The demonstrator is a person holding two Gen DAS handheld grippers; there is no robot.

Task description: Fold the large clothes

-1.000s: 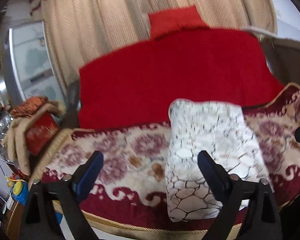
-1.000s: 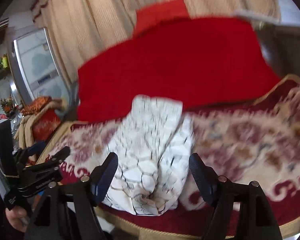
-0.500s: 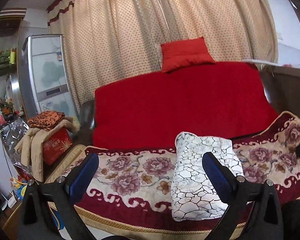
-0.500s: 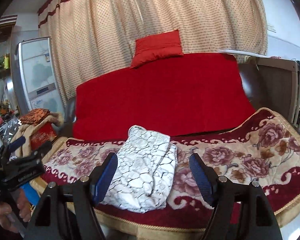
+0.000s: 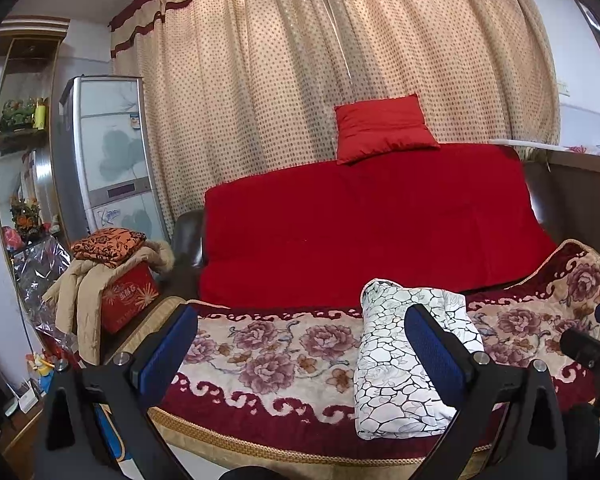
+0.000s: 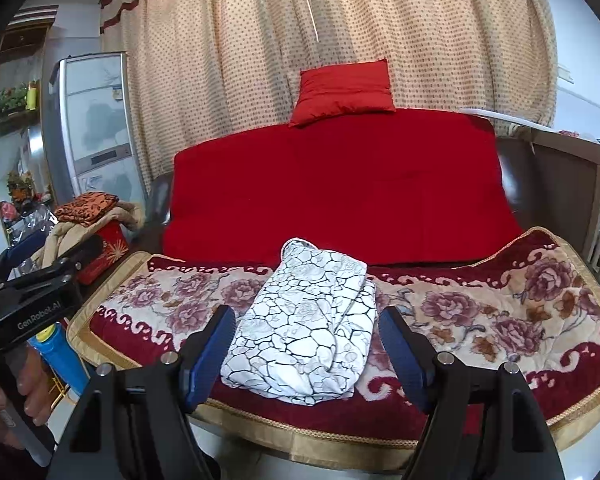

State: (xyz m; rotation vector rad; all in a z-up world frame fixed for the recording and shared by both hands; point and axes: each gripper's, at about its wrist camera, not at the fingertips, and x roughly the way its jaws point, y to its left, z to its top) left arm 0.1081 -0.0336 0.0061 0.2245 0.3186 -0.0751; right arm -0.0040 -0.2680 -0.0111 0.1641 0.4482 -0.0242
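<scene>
Insp. note: folded white garment [image 6: 306,328] lies flat on sofa's floral cover [image 6: 500,320], near front edge, so it looks finished. My left claw [image 5: 300,344] & right claw [image 6: 308,344] both apart, empty, held clear of bundle.

Left black two-finger gripper with blue pads [image 5: 300,344] is held with jaws spread wide, nothing gripped between them, and pointed slightly downward. Right black two-finger gripper with blue pads [image 6: 306,346] is likewise held wide apart, nothing clamped, and tilted slightly down. In the right wrist view the person's left hand [image 6: 20,392] is seen wrapped around the left gripper's handle.
</scene>
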